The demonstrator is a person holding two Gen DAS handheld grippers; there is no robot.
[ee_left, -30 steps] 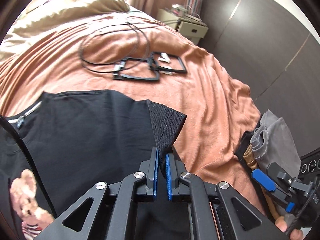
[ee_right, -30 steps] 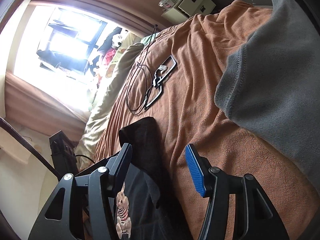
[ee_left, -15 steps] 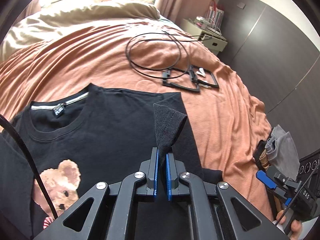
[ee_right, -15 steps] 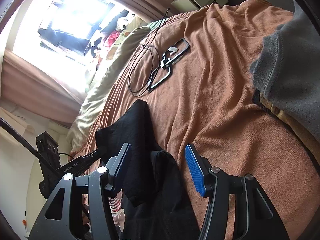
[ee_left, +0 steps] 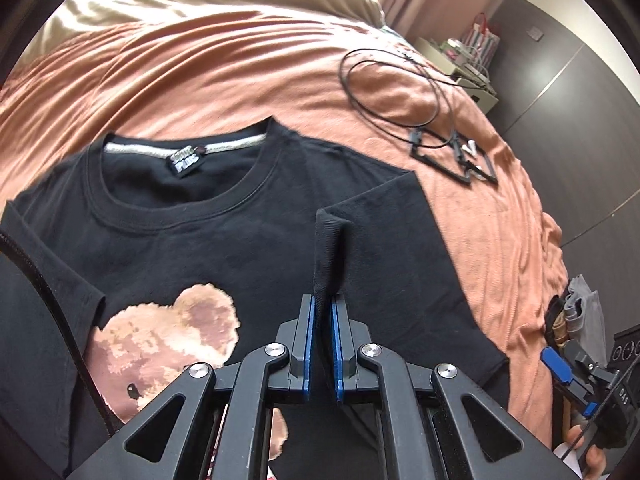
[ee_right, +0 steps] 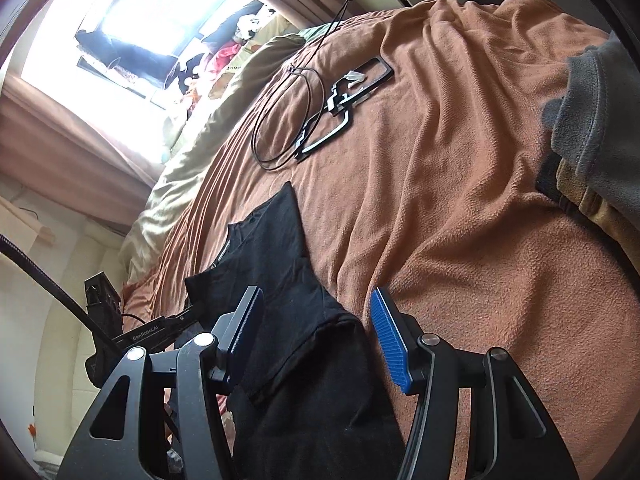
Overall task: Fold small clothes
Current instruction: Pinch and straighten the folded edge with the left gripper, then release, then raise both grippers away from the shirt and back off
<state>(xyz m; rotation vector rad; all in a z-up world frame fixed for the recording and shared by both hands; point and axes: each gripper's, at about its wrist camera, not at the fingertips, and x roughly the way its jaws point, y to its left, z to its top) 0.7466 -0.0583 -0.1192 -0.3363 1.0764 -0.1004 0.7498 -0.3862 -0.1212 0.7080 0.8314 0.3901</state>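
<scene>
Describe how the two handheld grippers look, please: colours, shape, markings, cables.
Both the left gripper and the right gripper have black angular frames with triangular cut-outs, silver round bolts and ribbed blue pads. The left one shows white lettering; a black braided cable runs beside it.

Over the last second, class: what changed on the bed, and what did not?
The left gripper, shut on the sleeve, carried it inward over the black T-shirt, from beyond the shirt's edge toward the bear print. Nothing was taken or released. The right gripper stayed open; the cable and orange blanket lay unchanged.
</scene>
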